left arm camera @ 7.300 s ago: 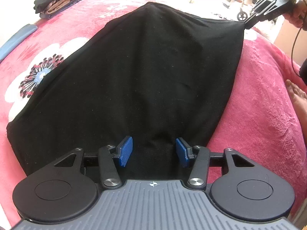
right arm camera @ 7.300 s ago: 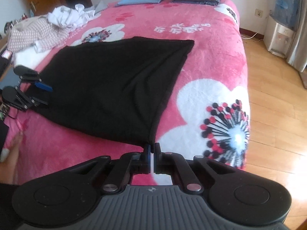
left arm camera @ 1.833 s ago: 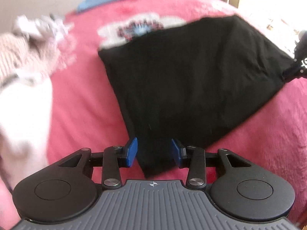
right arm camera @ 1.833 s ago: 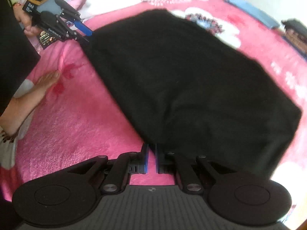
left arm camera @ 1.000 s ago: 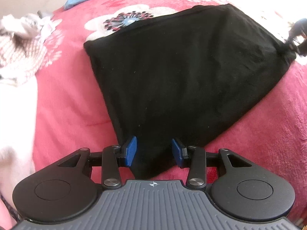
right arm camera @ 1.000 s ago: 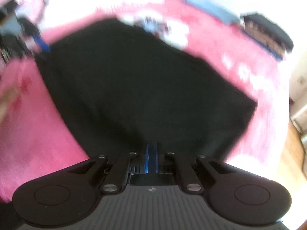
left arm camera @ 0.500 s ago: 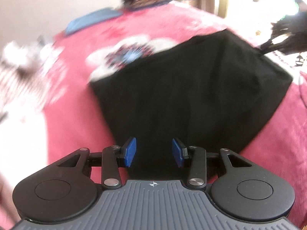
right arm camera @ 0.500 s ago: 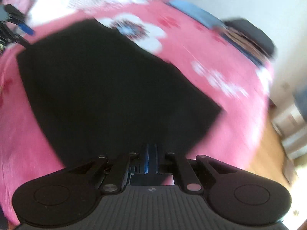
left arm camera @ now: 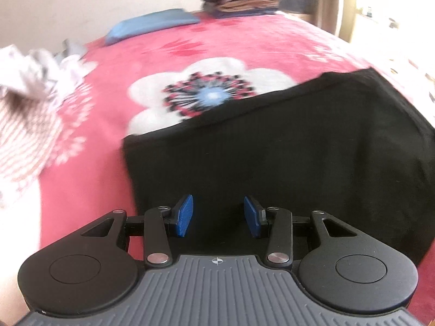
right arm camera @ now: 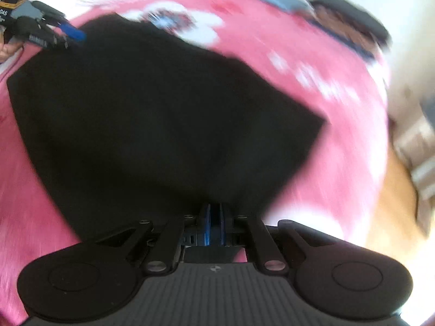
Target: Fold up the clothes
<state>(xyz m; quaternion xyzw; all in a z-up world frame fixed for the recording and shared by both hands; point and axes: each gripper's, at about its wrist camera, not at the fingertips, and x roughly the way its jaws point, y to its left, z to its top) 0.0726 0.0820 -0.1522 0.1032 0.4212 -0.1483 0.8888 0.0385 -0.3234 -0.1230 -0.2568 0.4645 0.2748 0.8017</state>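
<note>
A black garment (left arm camera: pixel 285 146) on the pink blanket (left arm camera: pixel 89 190) is pinched at its near edge by the right gripper (right arm camera: pixel 214 218), while the left gripper (left arm camera: pixel 218 214), partly parted over the cloth with no visible grip, must be closed before folding.

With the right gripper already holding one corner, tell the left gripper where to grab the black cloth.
Grip the near left corner of the black cloth, just left of the left gripper. Slide in from the bare pink blanket side: the edge there lies flat and exposed, opposite the right gripper.
</note>
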